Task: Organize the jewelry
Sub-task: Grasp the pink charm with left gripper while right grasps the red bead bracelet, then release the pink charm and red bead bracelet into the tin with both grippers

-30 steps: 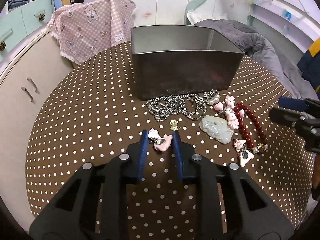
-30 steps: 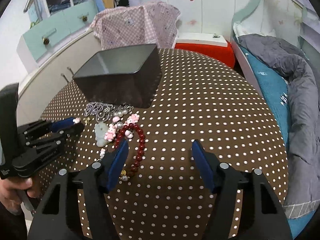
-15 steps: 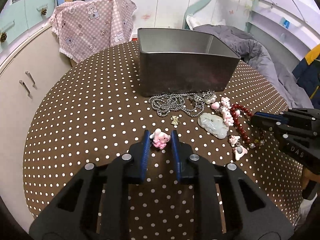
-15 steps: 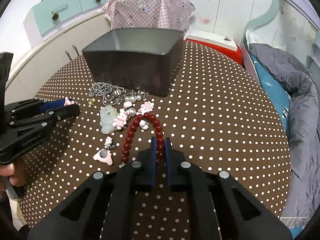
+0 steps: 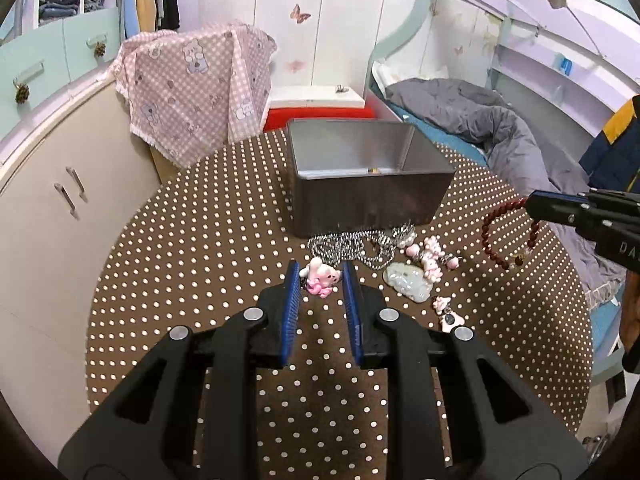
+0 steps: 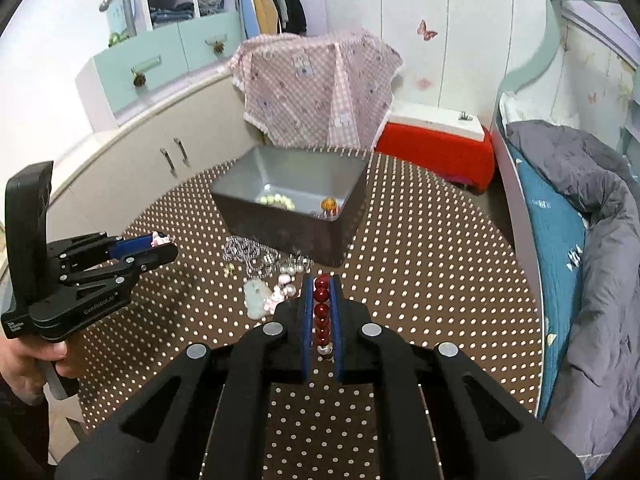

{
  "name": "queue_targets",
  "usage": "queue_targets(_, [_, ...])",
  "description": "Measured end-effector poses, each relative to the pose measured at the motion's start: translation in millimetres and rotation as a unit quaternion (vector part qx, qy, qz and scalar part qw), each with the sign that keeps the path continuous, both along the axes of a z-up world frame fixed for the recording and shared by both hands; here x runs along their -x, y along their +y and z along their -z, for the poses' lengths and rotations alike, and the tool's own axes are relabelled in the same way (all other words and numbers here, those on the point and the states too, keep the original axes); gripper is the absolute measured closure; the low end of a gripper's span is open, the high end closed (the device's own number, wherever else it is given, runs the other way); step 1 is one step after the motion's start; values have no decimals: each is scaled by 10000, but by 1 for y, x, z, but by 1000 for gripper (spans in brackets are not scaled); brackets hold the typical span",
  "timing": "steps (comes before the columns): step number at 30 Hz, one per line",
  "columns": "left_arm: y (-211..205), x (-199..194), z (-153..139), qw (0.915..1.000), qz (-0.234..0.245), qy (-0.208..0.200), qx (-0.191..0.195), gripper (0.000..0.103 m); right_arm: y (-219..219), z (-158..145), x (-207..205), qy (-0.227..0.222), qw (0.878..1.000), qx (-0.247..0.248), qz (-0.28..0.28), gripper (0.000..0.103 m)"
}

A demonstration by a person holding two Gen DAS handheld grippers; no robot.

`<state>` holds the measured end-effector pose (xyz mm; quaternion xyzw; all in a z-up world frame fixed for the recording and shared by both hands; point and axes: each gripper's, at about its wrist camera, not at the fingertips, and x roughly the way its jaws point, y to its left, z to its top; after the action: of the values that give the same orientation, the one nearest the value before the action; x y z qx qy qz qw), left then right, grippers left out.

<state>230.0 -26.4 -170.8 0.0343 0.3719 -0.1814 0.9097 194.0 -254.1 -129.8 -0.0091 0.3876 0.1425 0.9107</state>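
My left gripper (image 5: pixel 320 270) is shut on a pink bunny charm (image 5: pixel 321 278) and holds it above the dotted table (image 5: pixel 200 260); it also shows in the right wrist view (image 6: pixel 164 242). My right gripper (image 6: pixel 321 280) is shut on a red bead bracelet (image 6: pixel 322 312), which hangs from it in the left wrist view (image 5: pixel 504 236). A grey metal box (image 5: pixel 360 184) stands open at the table's far side, with a pale bead bracelet (image 6: pixel 276 200) and a small orange piece (image 6: pixel 328 204) inside.
In front of the box lie a silver chain (image 5: pixel 352 246), pearl and pink charms (image 5: pixel 428 254), a pale jade pendant (image 5: pixel 408 282) and a small pink charm (image 5: pixel 448 314). A bed (image 6: pixel 580 240) is on the right, cabinets (image 5: pixel 60 200) on the left.
Both grippers have risen from the table. The left lifted the pink bunny charm. The right lifted the red bead bracelet off the table.
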Motion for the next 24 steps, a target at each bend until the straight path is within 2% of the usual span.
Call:
queue_targets(5, [2,2,-21,9997,33,-227,61,82,1,-37,0,-388,9991,-102,-111,97])
queue_targets(11, [-2,-10,-66,9972,77,-725,138,82,6,-83,-18,-886,9953,-296,-264,97])
queue_targets(14, [-7,-22,-86,9954,93,-932,180,82,7,-98,-34,-992,9936,-401,-348,97])
queue_targets(18, [-19,-44,-102,9943,184,-1018,275,82,11,-107,-57,-962,9931,-485,-470,97])
queue_targets(24, [-35,-70,-102,9950,307,-882,359,82,20,-95,-87,-702,9946,-540,-537,97])
